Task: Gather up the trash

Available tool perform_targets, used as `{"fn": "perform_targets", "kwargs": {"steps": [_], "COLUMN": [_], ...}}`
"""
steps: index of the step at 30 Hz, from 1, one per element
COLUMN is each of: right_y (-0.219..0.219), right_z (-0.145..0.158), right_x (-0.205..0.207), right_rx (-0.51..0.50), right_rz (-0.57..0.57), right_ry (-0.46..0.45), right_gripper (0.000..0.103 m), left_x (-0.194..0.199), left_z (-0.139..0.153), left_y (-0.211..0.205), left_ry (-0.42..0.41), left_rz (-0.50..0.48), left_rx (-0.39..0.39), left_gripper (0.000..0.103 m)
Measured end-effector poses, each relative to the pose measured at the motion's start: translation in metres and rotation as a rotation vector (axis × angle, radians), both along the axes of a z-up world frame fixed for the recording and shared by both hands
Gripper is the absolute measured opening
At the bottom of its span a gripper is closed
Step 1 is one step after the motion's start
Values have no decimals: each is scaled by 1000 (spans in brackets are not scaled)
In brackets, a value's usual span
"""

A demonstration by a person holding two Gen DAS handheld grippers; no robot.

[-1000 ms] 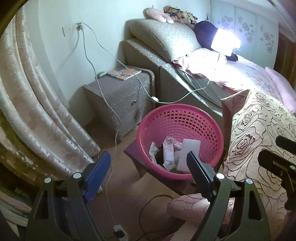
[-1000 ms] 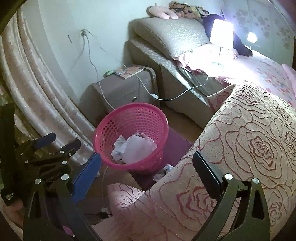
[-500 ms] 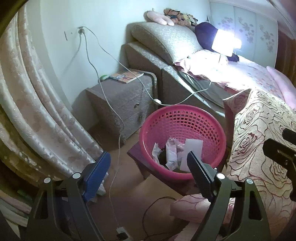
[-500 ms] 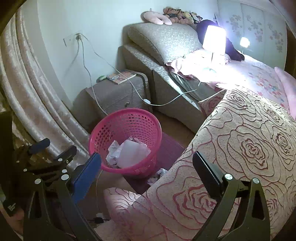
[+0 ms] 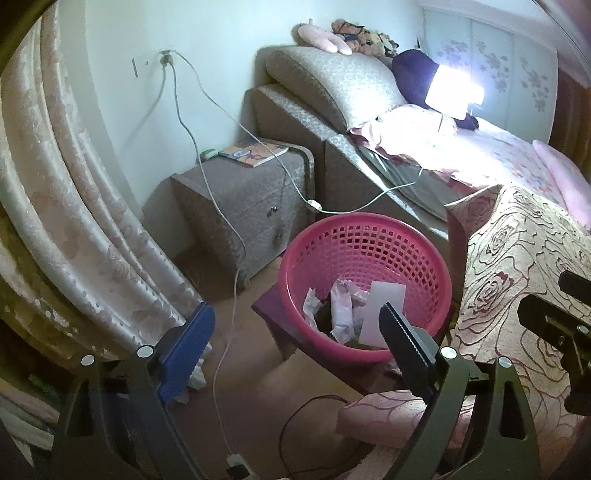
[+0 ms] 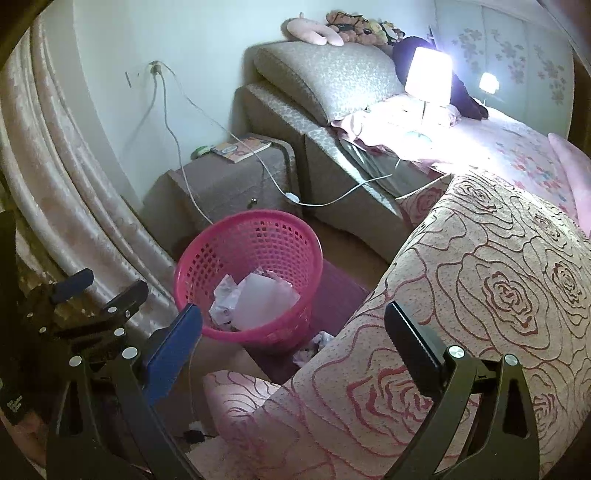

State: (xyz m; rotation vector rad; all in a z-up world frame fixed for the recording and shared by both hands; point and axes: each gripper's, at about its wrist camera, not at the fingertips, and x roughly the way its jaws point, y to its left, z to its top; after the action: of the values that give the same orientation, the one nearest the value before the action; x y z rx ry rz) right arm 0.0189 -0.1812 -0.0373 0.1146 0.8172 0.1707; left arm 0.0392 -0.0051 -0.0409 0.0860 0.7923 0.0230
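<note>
Pink basket of trash beside the bed

Left wrist: left hand-held gripper (image 5: 295,332) wide, jaws opening, empty, above the pink basket (image 5: 424,258) holding crumpled paper (image 5: 341,306).
Right wrist: right hand-held gripper (image 6: 293,334) wide, empty; a paper scrap (image 6: 312,345) lies on the floor just beside the basket.

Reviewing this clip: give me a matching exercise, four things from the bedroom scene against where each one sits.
Things:
1. pink basket
2. book
3. lit lamp
4. plush toys

Places:
A. on the bed
B. on the nightstand
C. on the floor, holding crumpled paper
D. atop the headboard cushion

Pairs: 1-C, 2-B, 3-A, 4-D
</note>
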Motion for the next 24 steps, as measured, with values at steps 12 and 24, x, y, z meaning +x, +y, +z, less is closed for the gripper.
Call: {"fn": "perform_targets", "kwargs": {"steps": [12, 24], "right_y": [0, 1], "right_z": [-3, -9], "right_x": [1, -1], "right_rx": [0, 6], "right_rz": [2, 1], "right_ry": [9, 19], "right_gripper": [96, 96], "left_x": [1, 2], "left_z": [-1, -5], "left_y": [3, 1], "left_ry": [4, 13], "left_rz": [-3, -9], "left_rx": [-12, -22], "left_gripper": [89, 90]}}
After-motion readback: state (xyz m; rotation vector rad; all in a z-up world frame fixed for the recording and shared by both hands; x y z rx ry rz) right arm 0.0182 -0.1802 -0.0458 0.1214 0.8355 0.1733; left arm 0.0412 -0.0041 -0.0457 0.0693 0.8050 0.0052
